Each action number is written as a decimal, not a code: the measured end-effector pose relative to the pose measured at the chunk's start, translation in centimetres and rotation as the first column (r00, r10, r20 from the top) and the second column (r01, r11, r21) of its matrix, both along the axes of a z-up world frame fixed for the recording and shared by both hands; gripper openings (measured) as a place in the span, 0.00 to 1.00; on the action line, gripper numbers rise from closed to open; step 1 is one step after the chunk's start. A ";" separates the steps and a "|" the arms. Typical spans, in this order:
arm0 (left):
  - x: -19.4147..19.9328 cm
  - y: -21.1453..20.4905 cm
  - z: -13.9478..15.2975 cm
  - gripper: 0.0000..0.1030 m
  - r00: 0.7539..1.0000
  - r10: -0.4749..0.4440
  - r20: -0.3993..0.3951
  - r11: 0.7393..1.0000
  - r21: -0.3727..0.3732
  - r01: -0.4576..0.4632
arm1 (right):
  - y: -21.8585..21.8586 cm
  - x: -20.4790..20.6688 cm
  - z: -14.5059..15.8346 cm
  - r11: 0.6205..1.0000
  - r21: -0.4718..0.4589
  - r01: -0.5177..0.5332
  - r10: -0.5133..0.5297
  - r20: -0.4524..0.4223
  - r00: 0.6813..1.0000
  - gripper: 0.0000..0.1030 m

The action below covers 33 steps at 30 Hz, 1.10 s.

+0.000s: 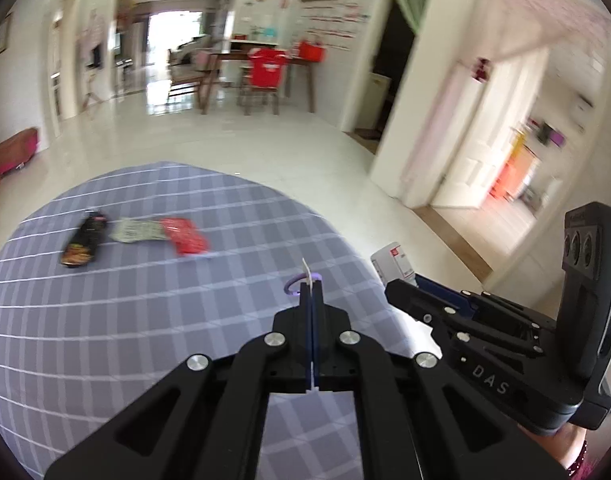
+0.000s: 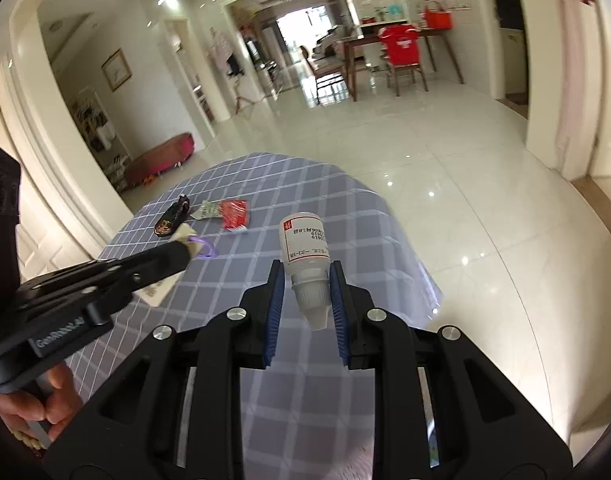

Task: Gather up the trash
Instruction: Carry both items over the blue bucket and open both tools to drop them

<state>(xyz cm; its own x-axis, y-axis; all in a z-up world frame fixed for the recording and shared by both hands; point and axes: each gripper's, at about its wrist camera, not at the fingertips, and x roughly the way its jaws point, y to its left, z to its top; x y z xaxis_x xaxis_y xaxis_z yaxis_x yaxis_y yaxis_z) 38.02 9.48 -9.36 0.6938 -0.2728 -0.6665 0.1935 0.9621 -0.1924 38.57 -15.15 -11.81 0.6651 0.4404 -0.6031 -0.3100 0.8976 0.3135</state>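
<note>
Right wrist view: right hand-held gripper point(image 2: 305, 300) clamps white bottle point(image 2: 305, 248) by its cap above the tabletop point(image 2: 345, 200); may slip. Left hand-held gripper point(image 1: 311, 292) clenched on a paper bag point(image 2: 184, 236); could tear.

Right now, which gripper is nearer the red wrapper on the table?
Left. The left gripper is just short of the red wrapper; the right gripper is farther off, at the table's other side.

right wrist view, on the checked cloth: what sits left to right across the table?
Black glossy snack packet → pale green-white crumpled wrapper → red plastic wrapper → small white plastic bottle with printed label, held between the right gripper pads.
</note>
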 end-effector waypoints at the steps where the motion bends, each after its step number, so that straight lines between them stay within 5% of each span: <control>1: -0.6 -1.6 0.0 0.00 1.000 -0.028 -0.002 1.000 0.003 0.028 | -1.1 -0.9 0.0 1.000 0.005 0.019 -0.019 0.004 1.000 0.22; 9: -3.8 -12.3 -2.3 0.00 0.975 -0.215 -0.050 0.976 0.012 0.215 | -11.0 -8.1 -1.3 0.981 0.038 0.190 -0.190 -0.002 0.982 0.22; 20: -3.9 -23.5 -9.0 0.02 0.908 -0.364 -0.208 0.931 -0.055 0.361 | -21.7 -14.5 -5.7 0.898 0.035 0.438 -0.435 -0.064 0.898 0.22; 21: -3.7 -24.3 -9.7 0.06 0.900 -0.371 -0.228 0.928 -0.064 0.366 | -22.3 -14.7 -6.1 0.891 0.040 0.452 -0.448 -0.071 0.891 0.22; 24: -3.3 -26.0 -11.2 0.60 0.903 -0.334 -0.269 0.941 -0.039 0.337 | -23.9 -15.0 -7.0 0.878 0.042 0.476 -0.471 -0.095 0.877 0.22; 33: -3.6 -27.1 -12.8 0.62 0.905 -0.310 -0.292 0.942 0.034 0.334 | -25.8 -15.1 -8.8 0.870 0.053 0.490 -0.479 -0.137 0.867 0.22</control>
